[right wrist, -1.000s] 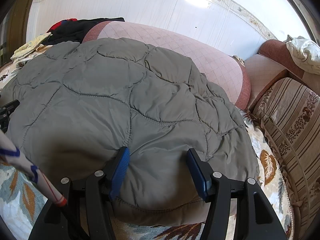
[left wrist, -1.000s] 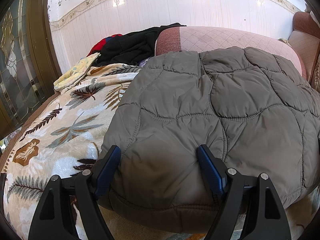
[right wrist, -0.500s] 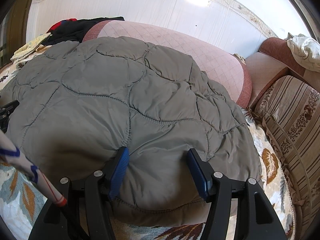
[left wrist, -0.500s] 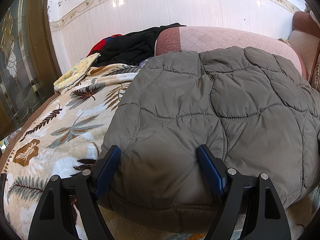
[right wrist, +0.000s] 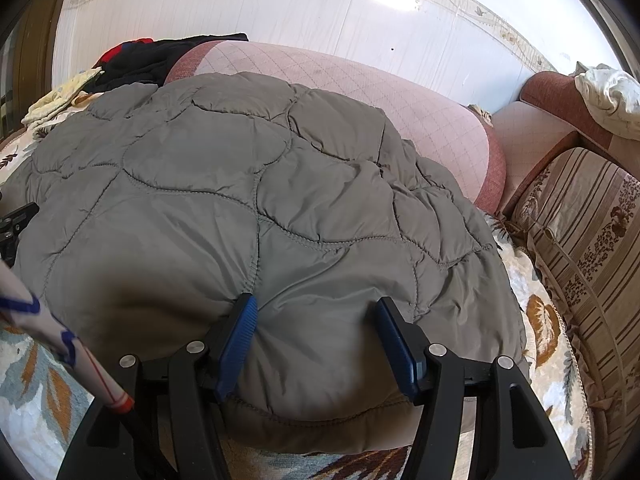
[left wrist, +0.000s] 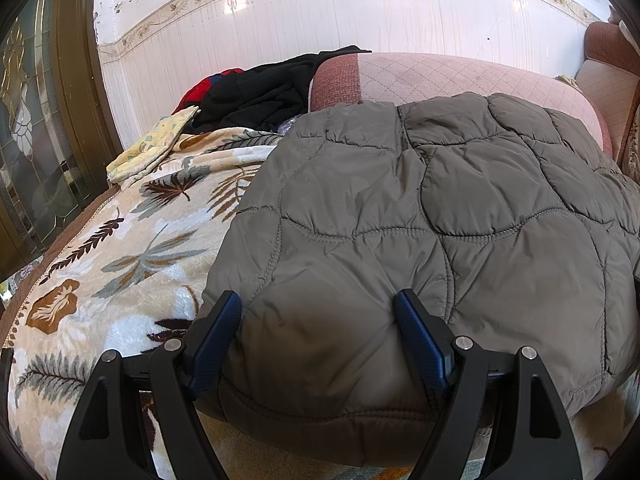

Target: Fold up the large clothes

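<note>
Both wide open: left gripper, right gripper straddling quilted jacket hem. Close deep, lift evenly.

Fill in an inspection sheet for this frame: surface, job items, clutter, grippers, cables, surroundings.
Surface: leaf-print blanket over a sofa seat.
Job items: grey quilted jacket lying spread flat, near hem toward both grippers.
Clutter: black and red clothes, yellow cloth, white cloth.
Grippers: left gripper and right gripper, jaws open, straddling the hem.
Cables: nothing seen.
Surroundings: pink backrest cushion, striped cushion, white tiled wall, glass door.
</note>
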`<state>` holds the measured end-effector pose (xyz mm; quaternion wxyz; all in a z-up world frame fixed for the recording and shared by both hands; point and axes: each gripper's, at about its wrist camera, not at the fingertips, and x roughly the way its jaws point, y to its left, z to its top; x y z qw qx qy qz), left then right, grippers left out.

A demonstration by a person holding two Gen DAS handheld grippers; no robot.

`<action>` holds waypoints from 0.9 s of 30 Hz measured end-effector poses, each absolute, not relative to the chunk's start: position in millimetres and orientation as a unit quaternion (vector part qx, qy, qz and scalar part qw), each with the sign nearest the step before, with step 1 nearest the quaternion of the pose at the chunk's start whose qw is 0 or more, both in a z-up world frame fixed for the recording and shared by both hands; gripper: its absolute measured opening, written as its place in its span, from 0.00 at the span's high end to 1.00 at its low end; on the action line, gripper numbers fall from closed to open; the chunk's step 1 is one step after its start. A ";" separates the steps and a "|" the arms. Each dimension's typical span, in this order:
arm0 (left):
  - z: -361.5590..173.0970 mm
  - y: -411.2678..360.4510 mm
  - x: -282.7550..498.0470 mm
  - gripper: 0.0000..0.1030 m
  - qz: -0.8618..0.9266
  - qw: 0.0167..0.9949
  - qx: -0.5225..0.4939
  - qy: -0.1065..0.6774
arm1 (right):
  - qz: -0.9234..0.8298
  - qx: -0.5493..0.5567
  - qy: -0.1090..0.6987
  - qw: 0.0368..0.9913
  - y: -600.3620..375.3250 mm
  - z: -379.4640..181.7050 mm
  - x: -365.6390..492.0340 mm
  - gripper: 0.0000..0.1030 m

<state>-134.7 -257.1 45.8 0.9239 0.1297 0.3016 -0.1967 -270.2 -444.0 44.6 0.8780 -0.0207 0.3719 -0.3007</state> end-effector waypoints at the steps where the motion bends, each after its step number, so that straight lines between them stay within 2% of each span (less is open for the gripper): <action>1: 46.1 -256.6 -133.9 0.23 -0.197 0.924 0.130 0.302 | -0.300 -0.019 0.372 0.878 -444.6 44.8 -270.3 0.36; 11: 58.7 -245.8 -127.4 0.23 -0.196 0.927 0.105 0.301 | -0.291 0.015 0.366 0.884 -455.5 53.6 -277.8 0.34; 18: 71.7 -215.3 -108.7 0.23 -0.151 0.938 0.058 0.306 | -0.338 0.059 0.319 0.883 -488.9 81.4 -304.7 0.34; 20: 61.6 -217.1 -100.1 0.23 -0.136 0.931 0.077 0.330 | -0.346 0.100 0.327 0.874 -509.9 77.6 -312.2 0.44; 21: 57.3 -218.2 -99.2 0.23 -0.137 0.928 0.080 0.338 | -0.344 0.131 0.340 0.865 -522.6 71.0 -314.9 0.62; 22: 53.7 -219.7 -96.5 0.23 -0.136 0.925 0.086 0.344 | -0.342 0.156 0.350 0.858 -531.2 65.3 -316.3 0.68; 24: 51.8 -223.3 -97.7 0.23 -0.135 0.926 0.097 0.339 | -0.327 0.210 0.358 0.849 -546.1 51.2 -318.8 0.68; 27: 51.7 -222.4 -94.1 0.23 -0.139 0.925 0.099 0.341 | -0.324 0.193 0.371 0.849 -542.3 48.8 -311.0 0.68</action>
